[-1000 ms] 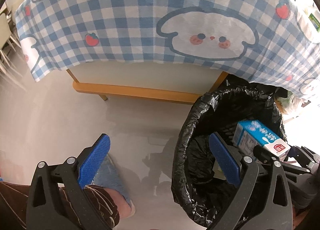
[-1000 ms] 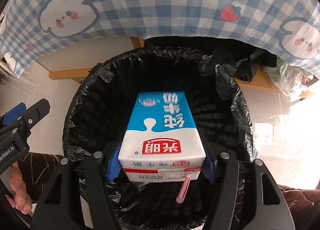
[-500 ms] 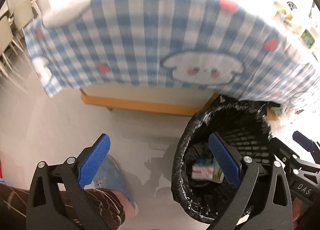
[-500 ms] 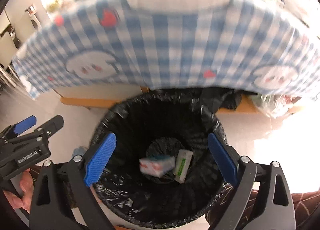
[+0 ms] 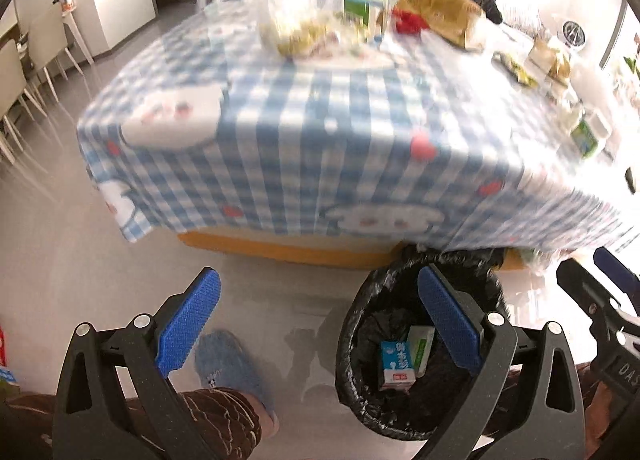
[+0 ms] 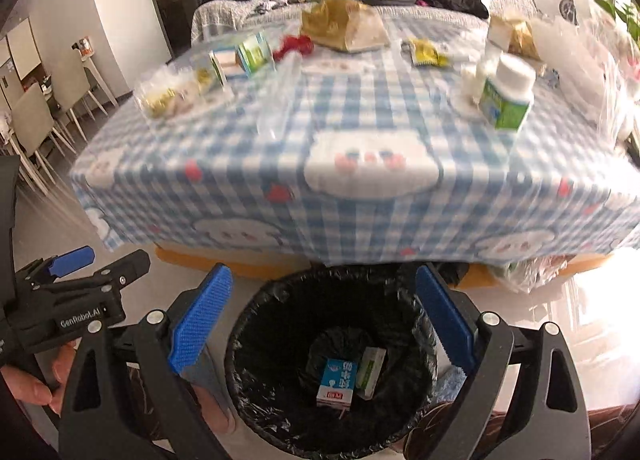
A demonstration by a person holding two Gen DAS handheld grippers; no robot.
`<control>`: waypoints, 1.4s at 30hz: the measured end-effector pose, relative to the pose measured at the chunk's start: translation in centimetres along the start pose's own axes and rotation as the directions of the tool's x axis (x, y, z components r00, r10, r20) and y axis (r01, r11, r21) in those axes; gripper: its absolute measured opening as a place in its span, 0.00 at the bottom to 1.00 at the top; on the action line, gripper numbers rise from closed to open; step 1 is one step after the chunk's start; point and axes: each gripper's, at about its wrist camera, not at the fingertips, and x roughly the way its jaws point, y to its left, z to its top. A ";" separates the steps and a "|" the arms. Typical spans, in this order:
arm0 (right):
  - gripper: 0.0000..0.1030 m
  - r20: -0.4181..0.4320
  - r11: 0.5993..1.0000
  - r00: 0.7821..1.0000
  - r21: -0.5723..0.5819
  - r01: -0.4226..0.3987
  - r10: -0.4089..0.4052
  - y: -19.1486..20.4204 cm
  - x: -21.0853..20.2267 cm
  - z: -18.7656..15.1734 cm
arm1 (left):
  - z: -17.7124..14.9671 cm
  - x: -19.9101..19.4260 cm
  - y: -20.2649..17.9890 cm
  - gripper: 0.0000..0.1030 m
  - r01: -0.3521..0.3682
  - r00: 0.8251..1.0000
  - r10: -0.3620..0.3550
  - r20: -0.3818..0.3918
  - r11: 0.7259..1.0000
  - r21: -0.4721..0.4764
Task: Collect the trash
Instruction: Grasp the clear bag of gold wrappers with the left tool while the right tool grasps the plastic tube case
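2 cartons (image 6: pixel 338 382) lie in the bin (image 6: pixel 256 324); my right gripper (image 6: pixel 324 320), jaws apart and empty, sits nearer the green-labelled bottle (image 6: pixel 506 98) far right.

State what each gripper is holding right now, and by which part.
Nothing is held. The left gripper and right gripper both stand open and empty; the blue milk carton lies at the bottom of the trash bin.

Two cartons (image 6: pixel 337 382) in one bin (image 6: pixel 256 324), seemingly
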 end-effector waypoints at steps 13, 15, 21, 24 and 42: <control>0.87 0.038 0.999 0.999 -0.034 0.020 -0.018 0.8 0.8 6.2 | 6.8 0.2 0.9 0.94 -0.026 0.999 0.025 0.037 1.000 0.013; 0.87 0.034 0.999 0.999 -0.029 0.017 -0.016 0.8 1.4 6.9 | 7.9 0.6 1.0 0.94 -0.020 0.999 0.019 0.035 1.000 0.012; 0.87 0.016 0.999 1.000 -0.045 0.019 -0.019 1.6 3.7 8.9 | 11.4 2.4 1.4 0.94 -0.032 0.999 0.032 0.036 0.999 0.012; 0.87 0.007 0.998 1.000 -0.059 0.024 -0.024 1.9 5.1 10.0 | 13.2 3.3 1.5 0.94 -0.037 0.999 0.037 0.035 0.999 0.012; 0.71 -0.065 0.996 0.997 -0.083 0.025 -0.031 3.6 11.8 15.6 | 20.1 8.9 1.3 0.94 -0.065 0.998 0.064 0.014 0.997 0.051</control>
